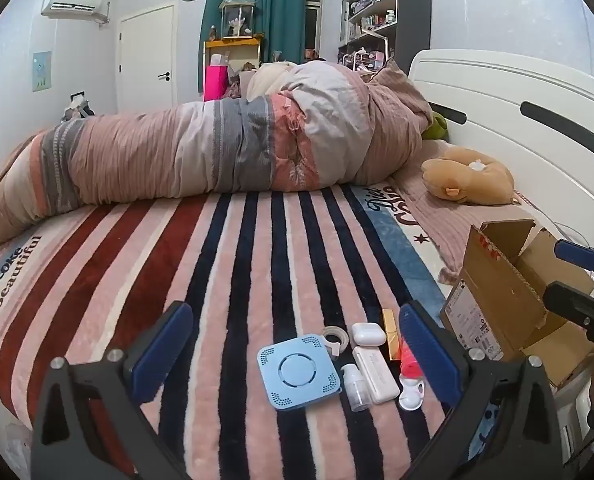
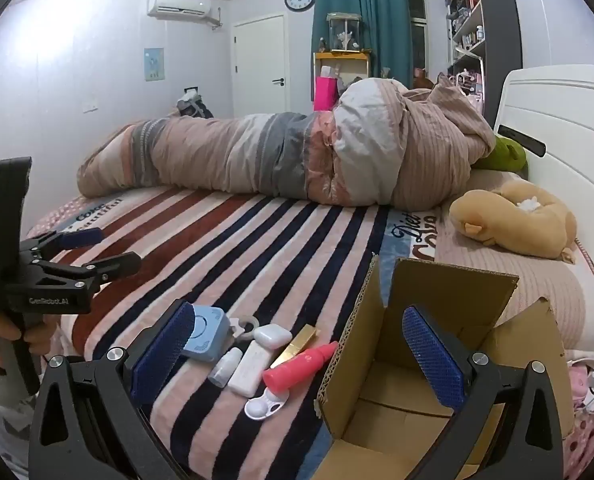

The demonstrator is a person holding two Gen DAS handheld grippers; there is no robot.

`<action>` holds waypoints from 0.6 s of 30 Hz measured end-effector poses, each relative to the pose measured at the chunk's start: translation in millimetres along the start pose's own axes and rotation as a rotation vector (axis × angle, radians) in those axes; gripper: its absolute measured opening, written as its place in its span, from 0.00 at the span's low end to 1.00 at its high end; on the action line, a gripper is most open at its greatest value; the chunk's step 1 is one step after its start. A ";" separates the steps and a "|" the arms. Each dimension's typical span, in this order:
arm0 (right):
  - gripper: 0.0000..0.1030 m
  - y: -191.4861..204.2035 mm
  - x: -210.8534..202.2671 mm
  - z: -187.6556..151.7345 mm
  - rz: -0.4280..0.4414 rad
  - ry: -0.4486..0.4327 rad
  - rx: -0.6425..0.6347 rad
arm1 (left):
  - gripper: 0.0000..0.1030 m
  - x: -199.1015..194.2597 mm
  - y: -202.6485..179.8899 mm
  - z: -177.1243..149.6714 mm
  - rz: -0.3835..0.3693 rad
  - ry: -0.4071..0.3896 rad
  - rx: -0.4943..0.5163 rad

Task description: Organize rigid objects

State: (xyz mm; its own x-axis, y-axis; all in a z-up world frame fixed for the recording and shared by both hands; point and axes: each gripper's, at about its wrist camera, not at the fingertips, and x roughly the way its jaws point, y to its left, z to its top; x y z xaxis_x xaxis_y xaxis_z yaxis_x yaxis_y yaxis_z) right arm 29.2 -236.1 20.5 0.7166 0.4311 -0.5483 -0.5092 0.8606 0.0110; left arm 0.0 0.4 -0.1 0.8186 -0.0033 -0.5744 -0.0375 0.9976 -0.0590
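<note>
Small rigid items lie in a cluster on the striped blanket: a light blue square device [image 1: 299,372] [image 2: 205,338], a tape roll [image 1: 335,337], a white earbud case [image 1: 368,334] [image 2: 272,335], a white rectangular box [image 1: 375,374] [image 2: 249,368], a small clear bottle [image 1: 355,386] [image 2: 225,366], a gold tube [image 1: 391,332] [image 2: 299,344], a pink bottle [image 1: 409,362] [image 2: 297,366] and a white contact lens case [image 1: 411,394] [image 2: 263,405]. An open cardboard box [image 1: 509,300] [image 2: 437,360] stands to their right. My left gripper [image 1: 295,356] is open, jaws either side of the cluster. My right gripper [image 2: 297,354] is open and empty over the box's left wall.
A rolled duvet [image 1: 217,152] lies across the bed behind. A tan plush toy [image 1: 467,178] and a green plush [image 2: 501,156] lie near the white headboard [image 1: 517,92]. The left gripper also shows at the left of the right wrist view [image 2: 97,248].
</note>
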 end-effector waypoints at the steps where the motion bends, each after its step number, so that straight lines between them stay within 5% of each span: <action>1: 1.00 -0.7 0.0 -0.1 0.007 -0.001 0.007 | 1.00 0.0 0.4 0.0 -0.001 0.000 -0.001; 18: 1.00 0.5 -0.2 -1.1 0.003 0.005 0.004 | 1.00 -7.4 -2.8 5.9 0.007 -0.005 0.008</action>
State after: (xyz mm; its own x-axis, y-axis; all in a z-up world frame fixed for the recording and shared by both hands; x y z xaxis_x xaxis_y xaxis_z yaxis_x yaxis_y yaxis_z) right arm 28.4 -236.0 19.7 0.7131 0.4321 -0.5521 -0.5094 0.8604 0.0155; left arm -2.6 -1.9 9.1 0.8213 0.0044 -0.5705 -0.0389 0.9981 -0.0483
